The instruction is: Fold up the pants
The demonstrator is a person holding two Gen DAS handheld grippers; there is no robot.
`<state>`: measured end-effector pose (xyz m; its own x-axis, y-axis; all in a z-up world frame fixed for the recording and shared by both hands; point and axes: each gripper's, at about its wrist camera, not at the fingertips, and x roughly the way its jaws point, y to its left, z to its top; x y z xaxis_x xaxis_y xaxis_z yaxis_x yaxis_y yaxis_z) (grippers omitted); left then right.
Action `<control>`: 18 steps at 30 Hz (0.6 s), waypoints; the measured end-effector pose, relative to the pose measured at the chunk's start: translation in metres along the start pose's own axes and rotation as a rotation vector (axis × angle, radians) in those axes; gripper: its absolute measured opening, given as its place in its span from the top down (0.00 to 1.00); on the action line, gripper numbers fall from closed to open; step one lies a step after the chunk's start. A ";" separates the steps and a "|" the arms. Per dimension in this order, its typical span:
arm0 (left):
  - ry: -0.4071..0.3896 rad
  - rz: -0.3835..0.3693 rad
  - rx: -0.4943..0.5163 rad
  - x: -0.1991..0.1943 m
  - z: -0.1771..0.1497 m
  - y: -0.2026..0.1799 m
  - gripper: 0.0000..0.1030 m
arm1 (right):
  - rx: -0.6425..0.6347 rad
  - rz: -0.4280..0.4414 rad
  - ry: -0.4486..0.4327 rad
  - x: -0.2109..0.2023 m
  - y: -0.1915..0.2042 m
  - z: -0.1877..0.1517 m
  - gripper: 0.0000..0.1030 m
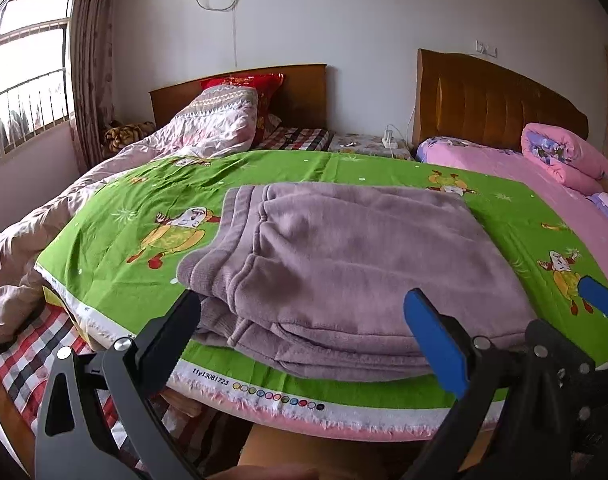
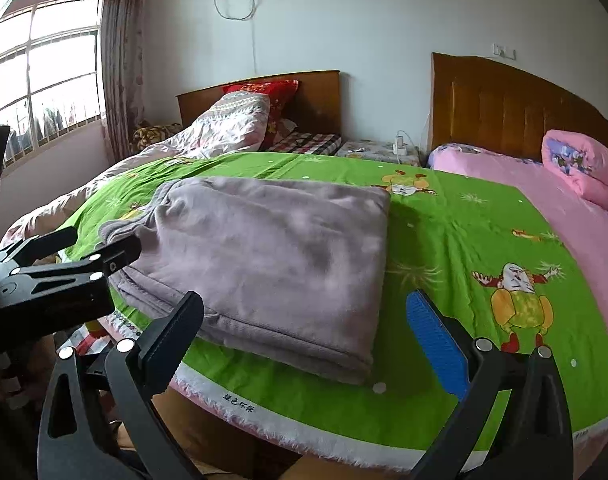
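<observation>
While both claws gape wide and hold nothing, left claw [image 1: 304, 328] and right claw [image 2: 304, 332] sit at the bed's near edge, where the folded pants [image 1: 344, 264] lie on the green sheet [image 1: 116, 208].

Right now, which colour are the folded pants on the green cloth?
Dusty mauve, plain; the pants show best in the right wrist view.

Bright daylight from window [image 1: 28, 68], blown out; soft shadows; strong fisheye warp, dark blurred corners.
</observation>
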<state>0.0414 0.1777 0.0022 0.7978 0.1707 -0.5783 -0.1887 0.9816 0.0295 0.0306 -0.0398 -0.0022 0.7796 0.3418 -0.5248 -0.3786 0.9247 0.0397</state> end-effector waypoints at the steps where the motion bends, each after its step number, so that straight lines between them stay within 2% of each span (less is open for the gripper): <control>1: 0.003 0.001 0.001 0.000 0.001 0.000 0.01 | 0.005 -0.002 0.003 0.000 -0.002 0.000 0.05; 18: 0.029 0.010 -0.004 0.004 -0.002 0.002 0.01 | 0.022 0.003 0.022 0.005 -0.006 -0.002 0.05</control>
<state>0.0433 0.1802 -0.0018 0.7788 0.1776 -0.6016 -0.1984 0.9796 0.0323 0.0358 -0.0441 -0.0069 0.7674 0.3409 -0.5431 -0.3698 0.9272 0.0594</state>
